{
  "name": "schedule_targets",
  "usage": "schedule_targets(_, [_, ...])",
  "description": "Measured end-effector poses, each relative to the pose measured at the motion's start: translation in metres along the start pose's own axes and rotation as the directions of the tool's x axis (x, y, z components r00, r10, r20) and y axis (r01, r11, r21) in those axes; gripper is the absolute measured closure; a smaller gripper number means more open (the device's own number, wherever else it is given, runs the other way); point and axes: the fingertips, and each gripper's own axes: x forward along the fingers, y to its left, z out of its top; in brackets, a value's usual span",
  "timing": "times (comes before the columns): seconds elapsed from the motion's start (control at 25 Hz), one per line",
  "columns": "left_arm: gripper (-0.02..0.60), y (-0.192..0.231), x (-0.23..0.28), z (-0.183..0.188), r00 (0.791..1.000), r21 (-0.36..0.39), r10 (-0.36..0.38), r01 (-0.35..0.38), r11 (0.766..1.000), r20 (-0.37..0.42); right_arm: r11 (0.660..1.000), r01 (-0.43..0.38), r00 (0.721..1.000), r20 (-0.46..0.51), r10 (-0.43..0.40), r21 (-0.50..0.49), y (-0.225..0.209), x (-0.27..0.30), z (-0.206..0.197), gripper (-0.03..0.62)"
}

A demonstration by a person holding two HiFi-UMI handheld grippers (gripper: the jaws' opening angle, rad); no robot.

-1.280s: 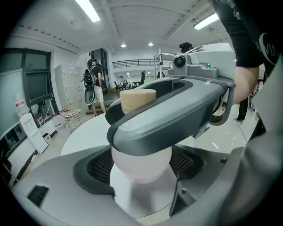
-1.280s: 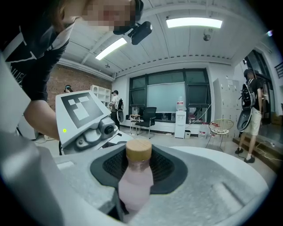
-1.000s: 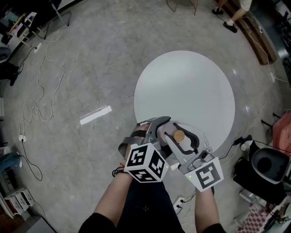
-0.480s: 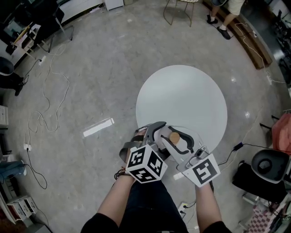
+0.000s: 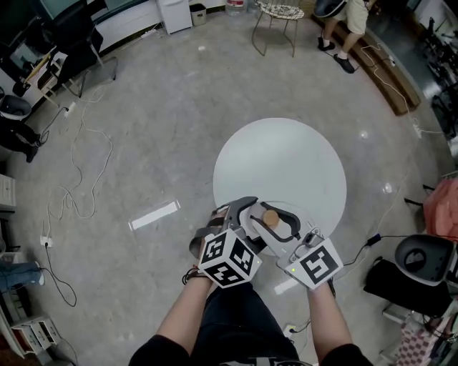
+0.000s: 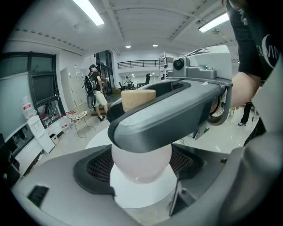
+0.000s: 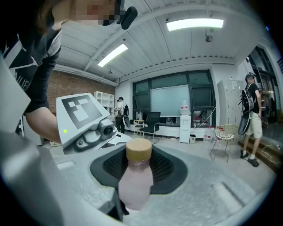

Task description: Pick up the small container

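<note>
The small container (image 5: 270, 216) is a frosted bottle with a tan cork cap, held upright above the near edge of the round white table (image 5: 286, 157). My right gripper (image 5: 280, 220) is shut on it, its light grey jaws on either side of the body. In the right gripper view the container (image 7: 136, 176) stands in front of a black mesh pad. My left gripper (image 5: 243, 211) is pressed close on the left. In its view the container (image 6: 140, 161) sits against its mesh pads, behind the right gripper's jaw (image 6: 177, 110). Whether the left jaws clamp it is unclear.
A strip of white tape (image 5: 154, 214) and loose cables (image 5: 79, 171) lie on the grey floor to the left. A wire chair (image 5: 275, 18) and a person's legs (image 5: 336, 32) are at the far side. A black stool (image 5: 422, 257) stands at the right.
The table looks smaller and farther below than before, and more of the room shows. Both grippers and the container have stayed together in the same arrangement.
</note>
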Motion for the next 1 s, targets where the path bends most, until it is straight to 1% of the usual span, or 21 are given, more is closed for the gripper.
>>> schedule_targets(0.2, [0.222, -0.002, -0.009, 0.012, 1.000, -0.011, 0.008, -0.008, 1.000, 0.016, 1.000, -0.014, 1.000, -0.008, 0.014, -0.013, 0.003, -0.006, 0.013, 0.468])
schedule_targets(0.52, [0.222, -0.001, -0.024, 0.030, 0.999, -0.007, 0.017, -0.017, 1.000, 0.028, 1.000, -0.019, 1.000, 0.000, 0.019, -0.026, 0.004, -0.012, 0.035, 0.468])
schedule_targets(1.0, [0.222, -0.001, -0.052, 0.047, 0.999, 0.003, 0.029, -0.029, 1.000, 0.043, 0.999, -0.021, 1.000, 0.011, 0.021, -0.041, 0.016, -0.017, 0.064, 0.468])
